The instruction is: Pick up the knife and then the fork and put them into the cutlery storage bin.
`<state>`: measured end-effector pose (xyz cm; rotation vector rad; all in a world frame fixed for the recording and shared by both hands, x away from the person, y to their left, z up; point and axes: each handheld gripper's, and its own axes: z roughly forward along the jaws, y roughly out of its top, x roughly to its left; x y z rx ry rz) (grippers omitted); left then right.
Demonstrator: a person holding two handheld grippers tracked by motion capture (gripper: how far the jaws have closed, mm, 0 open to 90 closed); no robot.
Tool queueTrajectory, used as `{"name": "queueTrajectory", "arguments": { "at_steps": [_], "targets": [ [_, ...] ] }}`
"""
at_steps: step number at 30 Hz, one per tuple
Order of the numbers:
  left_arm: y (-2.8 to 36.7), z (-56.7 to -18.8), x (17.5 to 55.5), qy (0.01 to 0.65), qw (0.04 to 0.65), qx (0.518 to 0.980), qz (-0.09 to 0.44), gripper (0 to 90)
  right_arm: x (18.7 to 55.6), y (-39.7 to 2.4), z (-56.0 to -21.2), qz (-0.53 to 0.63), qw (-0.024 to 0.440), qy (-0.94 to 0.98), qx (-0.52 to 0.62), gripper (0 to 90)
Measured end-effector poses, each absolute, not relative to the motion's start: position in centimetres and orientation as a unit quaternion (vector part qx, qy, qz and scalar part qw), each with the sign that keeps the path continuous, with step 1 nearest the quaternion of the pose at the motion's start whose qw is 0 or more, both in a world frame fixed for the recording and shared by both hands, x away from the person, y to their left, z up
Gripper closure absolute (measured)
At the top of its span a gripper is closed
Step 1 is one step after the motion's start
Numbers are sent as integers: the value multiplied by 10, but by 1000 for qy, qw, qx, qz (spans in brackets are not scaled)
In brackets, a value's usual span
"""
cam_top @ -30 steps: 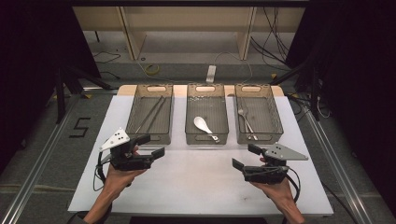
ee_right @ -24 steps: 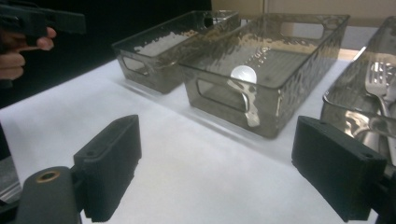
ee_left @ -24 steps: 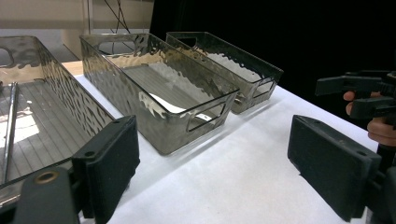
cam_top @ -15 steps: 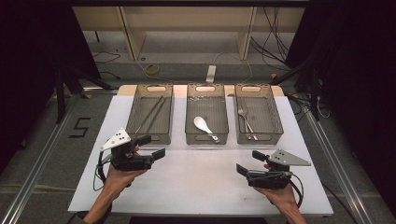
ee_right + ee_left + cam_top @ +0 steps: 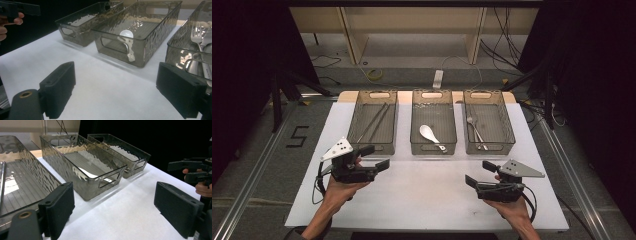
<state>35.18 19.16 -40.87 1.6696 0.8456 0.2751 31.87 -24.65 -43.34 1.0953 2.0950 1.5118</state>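
Three smoky clear bins stand in a row at the table's far side. The left bin (image 5: 373, 148) holds dark chopsticks (image 5: 374, 121), the middle bin (image 5: 433, 148) a white spoon (image 5: 428, 132), and the right bin (image 5: 489, 148) a metal fork (image 5: 474, 130) with another metal utensil beside it. My left gripper (image 5: 376, 157) is open just in front of the left bin, nothing between its jaws (image 5: 117, 212). My right gripper (image 5: 479, 173) is open over bare table in front of the right bin, also empty (image 5: 117, 92). The spoon (image 5: 126, 33) and fork (image 5: 197, 37) show through the bin walls.
The white table top (image 5: 427, 200) spreads between the two grippers. A wooden shelf frame (image 5: 412, 30) and loose cables (image 5: 372, 75) lie on the floor beyond the table. Metal rails (image 5: 572, 175) run along both sides.
My right gripper has drawn back toward the table's near edge. The left gripper has stayed almost still. Both stay open.
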Motion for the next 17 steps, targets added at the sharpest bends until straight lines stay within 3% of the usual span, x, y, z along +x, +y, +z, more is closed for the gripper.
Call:
{"name": "queueTrajectory", "arguments": {
  "at_steps": [17],
  "targets": [
    [192, -409, 352, 363, 585, 716, 118, 159, 319, -247, -433, 530, 168, 736, 386, 169]
  ]
}}
